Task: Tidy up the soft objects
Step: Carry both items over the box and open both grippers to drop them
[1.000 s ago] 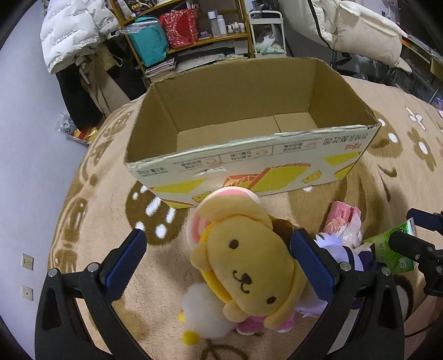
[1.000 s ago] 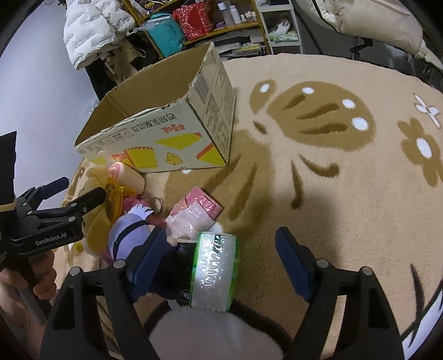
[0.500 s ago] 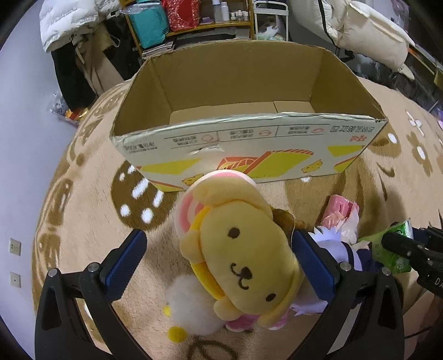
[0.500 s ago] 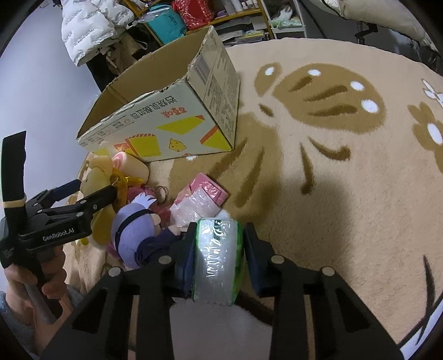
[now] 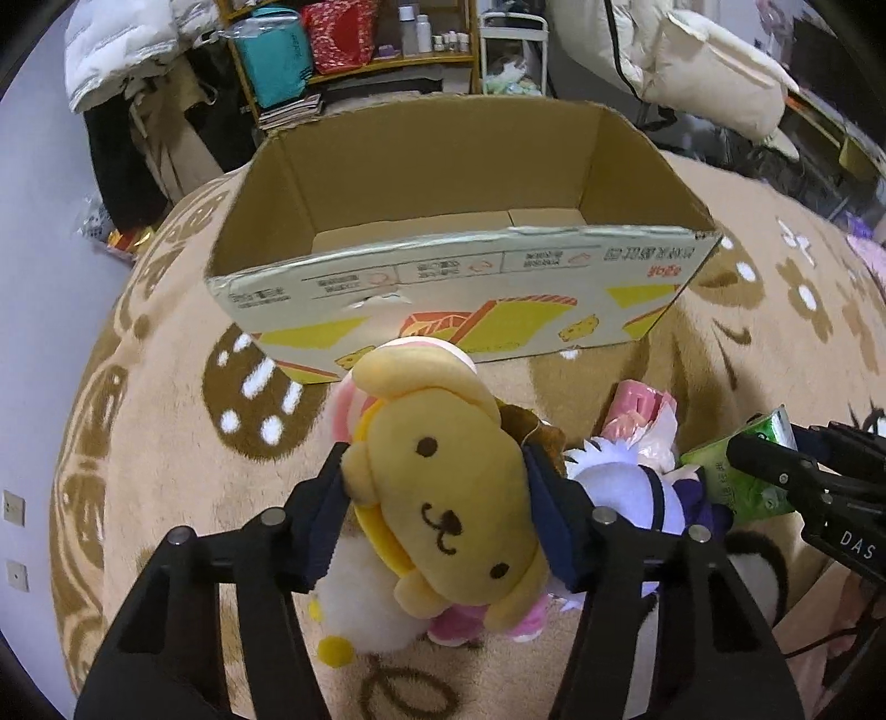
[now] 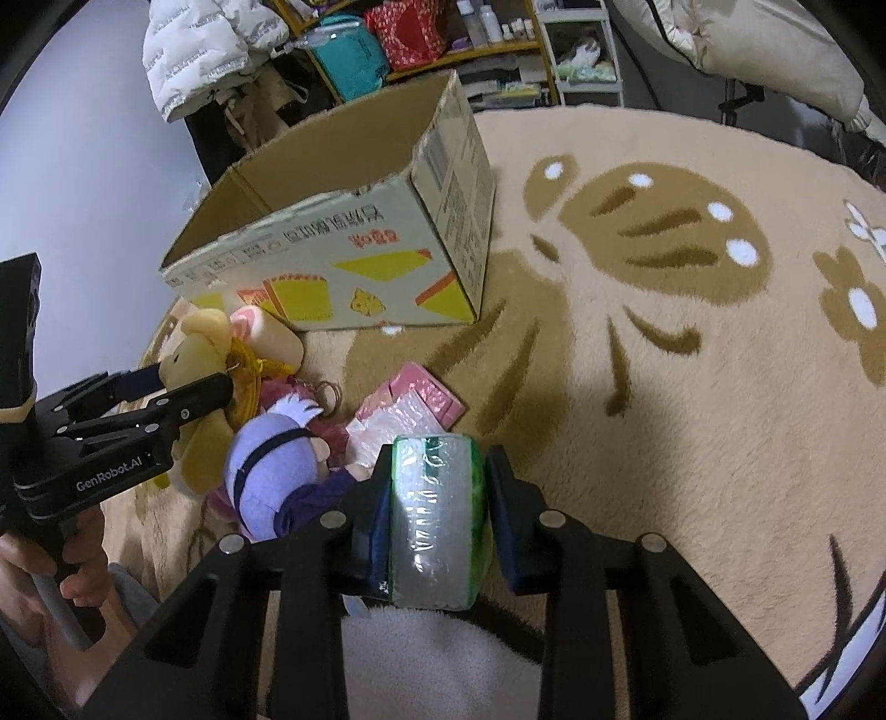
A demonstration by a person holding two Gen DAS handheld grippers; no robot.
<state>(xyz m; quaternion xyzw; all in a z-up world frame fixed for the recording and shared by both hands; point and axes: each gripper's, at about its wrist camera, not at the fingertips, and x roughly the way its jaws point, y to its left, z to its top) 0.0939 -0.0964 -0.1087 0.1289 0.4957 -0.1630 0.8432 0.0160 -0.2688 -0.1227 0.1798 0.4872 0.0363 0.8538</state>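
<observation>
At far left in the right wrist view, a hand [image 6: 39, 559] grips the handle of the left gripper [image 5: 434, 501], whose side reads "GenRobot.AI" in white; it slants down toward the rug [image 6: 692, 415]. Its fingers [image 5: 321, 520] have just been closing and now press both sides of the head of a yellow dog plush [image 5: 448, 498], which lies face up on a white plush [image 5: 365, 603] just in front of the box [image 5: 459, 282]. The box is open-topped cardboard, with nothing seen inside; its near wall carries yellow block graphics, a small chick, red characters and a row of printed panels too small to read, all upside down from here. Right of the dog lies a purple-haired doll [image 6: 271, 471], touching a pink packet [image 6: 421, 399] beyond it. Further right, the right gripper [image 6: 437, 498] also points steeply down; its 2 fingers [image 6: 506, 515] have just been closing and are clamped on a green pack [image 6: 437, 520] in shiny clear wrap, whose print cannot be read. In the left wrist view this gripper's body shows the letters "DAS" at the right edge. Behind the box stand a shelf [image 5: 387, 55] of bags and bottles and a white jacket [image 5: 133, 50].
</observation>
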